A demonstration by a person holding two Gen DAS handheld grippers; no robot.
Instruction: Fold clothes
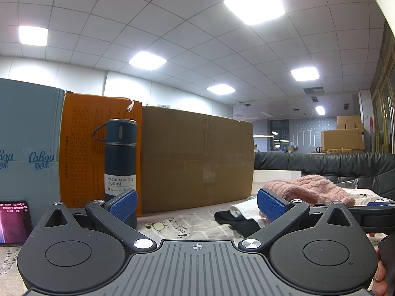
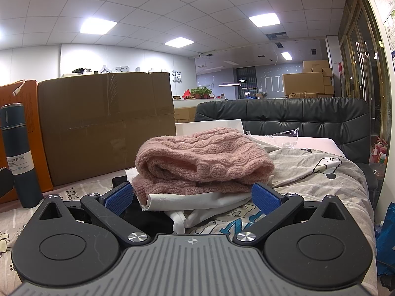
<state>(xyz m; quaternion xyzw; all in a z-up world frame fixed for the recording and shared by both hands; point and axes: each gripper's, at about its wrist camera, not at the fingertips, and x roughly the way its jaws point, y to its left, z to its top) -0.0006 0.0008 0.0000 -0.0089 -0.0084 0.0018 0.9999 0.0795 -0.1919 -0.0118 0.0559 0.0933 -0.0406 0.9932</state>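
Lying folded, pink knit sweater [image 2: 202, 157] tops white garment [image 2: 197, 204]

On the worktop [image 2: 308, 172], under its printed grey cloth, a folded pink cable-knit sweater [image 2: 202, 157] lies on top of a folded white garment [image 2: 197, 202], with a black garment [image 2: 148, 217] just left of that stack. A large brown cardboard box [image 2: 106, 123] stands behind and left of the stack; left of it stands an orange carton [image 1: 81, 148], and further left a pale blue carton [image 1: 27, 135]. A dark blue vacuum bottle [image 1: 120, 162] stands upright before the orange carton. A lit phone screen [image 1: 13, 222] sits at the far left. Behind the worktop runs a black leather sofa [image 2: 296, 116], and stacked cardboard boxes [image 2: 308, 81] stand far behind it.
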